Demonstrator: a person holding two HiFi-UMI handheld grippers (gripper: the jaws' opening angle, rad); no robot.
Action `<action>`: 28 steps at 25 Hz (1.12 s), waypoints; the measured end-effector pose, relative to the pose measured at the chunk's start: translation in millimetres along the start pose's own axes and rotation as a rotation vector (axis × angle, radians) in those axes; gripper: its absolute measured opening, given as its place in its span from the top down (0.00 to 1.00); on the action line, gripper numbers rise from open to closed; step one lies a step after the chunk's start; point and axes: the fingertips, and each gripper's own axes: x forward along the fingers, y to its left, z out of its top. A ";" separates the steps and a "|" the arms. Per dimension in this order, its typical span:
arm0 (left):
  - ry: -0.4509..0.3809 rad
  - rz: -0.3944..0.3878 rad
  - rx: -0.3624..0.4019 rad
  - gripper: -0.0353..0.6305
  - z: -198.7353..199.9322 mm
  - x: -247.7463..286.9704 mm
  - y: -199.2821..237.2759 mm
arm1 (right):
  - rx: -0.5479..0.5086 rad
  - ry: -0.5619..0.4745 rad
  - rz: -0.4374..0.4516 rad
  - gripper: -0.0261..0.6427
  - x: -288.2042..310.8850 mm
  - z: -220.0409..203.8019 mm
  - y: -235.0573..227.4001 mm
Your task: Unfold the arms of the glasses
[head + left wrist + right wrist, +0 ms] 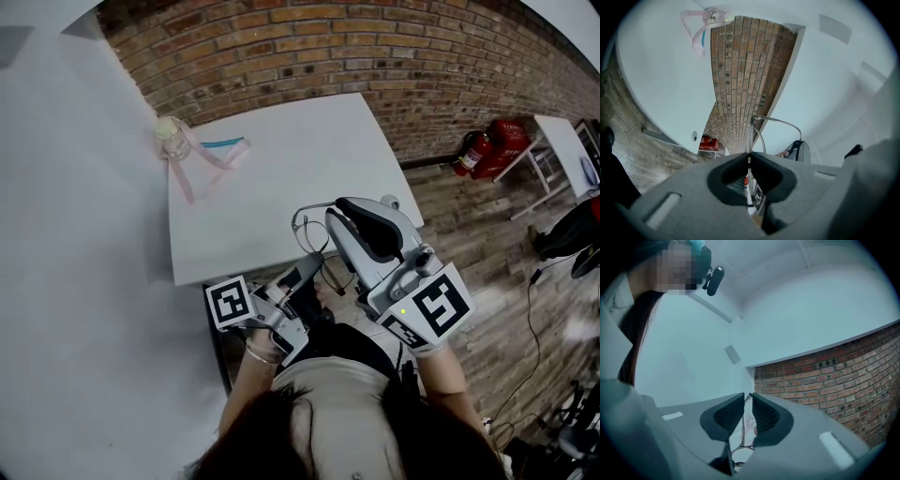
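**Glasses held aloft, one arm in play.** We see a pair of thin wire-framed glasses (300,230) held up between two hand-held grippers. They hang over the near edge of a white table (281,159), close in front of the person and clear of the tabletop.

The left gripper (750,157) has its jaws pressed together on a slim part of the frame, and the wire curves up and away from the seam. We judge this to be the anchoring hold, keeping the frame from swinging while the other side is worked.

The right gripper (748,401) comes in from the opposite side. Its ribbed pads (729,413) stand a narrow gap apart, and a thin wire (742,427), which we take for one arm, runs between them. It lies by one pad rather than pinched by both. That loose fit looks suited to guiding the arm or sliding along it, not clamping it.

We cannot tell from these views how far either arm has swung out, so the unfolding appears under way, not finished. Well back on the table lies a small pale object with a pink ribbon (187,150), and a brick wall (375,56) rises behind.
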 end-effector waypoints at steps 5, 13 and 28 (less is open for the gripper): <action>0.008 0.003 0.011 0.91 -4.7 1.8 0.6 | -0.005 -0.001 -0.008 0.87 -4.0 -0.3 -2.2; 0.060 0.020 0.024 0.91 -18.9 8.2 4.5 | -0.009 -0.009 -0.034 0.87 -6.8 2.6 -11.5; 0.071 0.009 -0.012 0.91 -28.9 9.5 6.4 | -0.005 -0.012 -0.033 0.88 -7.5 1.4 -14.8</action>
